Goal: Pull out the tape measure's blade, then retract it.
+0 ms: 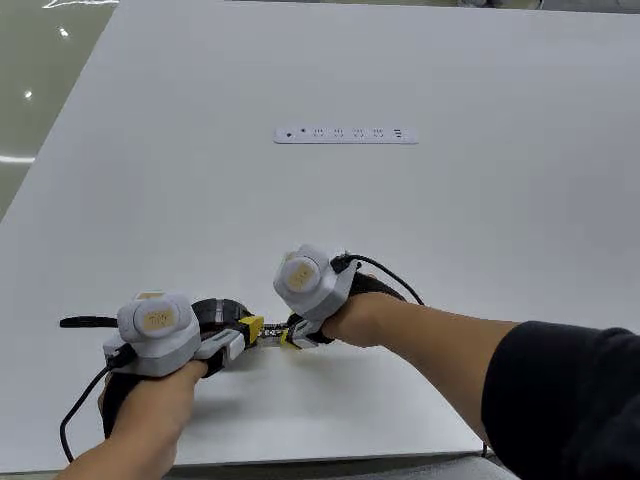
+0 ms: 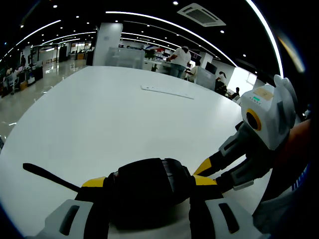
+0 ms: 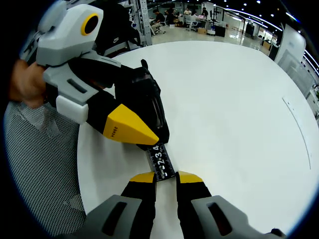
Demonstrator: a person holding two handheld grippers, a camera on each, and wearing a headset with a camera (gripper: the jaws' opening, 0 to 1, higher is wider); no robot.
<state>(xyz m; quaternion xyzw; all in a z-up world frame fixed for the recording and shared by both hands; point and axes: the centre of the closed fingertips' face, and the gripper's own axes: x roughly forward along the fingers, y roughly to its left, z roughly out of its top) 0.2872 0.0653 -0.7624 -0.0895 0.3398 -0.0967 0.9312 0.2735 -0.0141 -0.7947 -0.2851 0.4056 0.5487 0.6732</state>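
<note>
While left gripper (image 2: 149, 182) clamps one tape measure (image 3: 143, 97) | right gripper (image 3: 166, 178) pinches one blade (image 3: 160, 158)

Left gripper (image 1: 241, 335), tape measure (image 1: 220, 311), right gripper (image 1: 289, 338)

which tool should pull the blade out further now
Right: the right tool is shut on the black numbered blade, while the left tool clamps the rounded black tape measure case.

Blade (image 3: 160, 160) — numerals 2, 3, 4.
</note>
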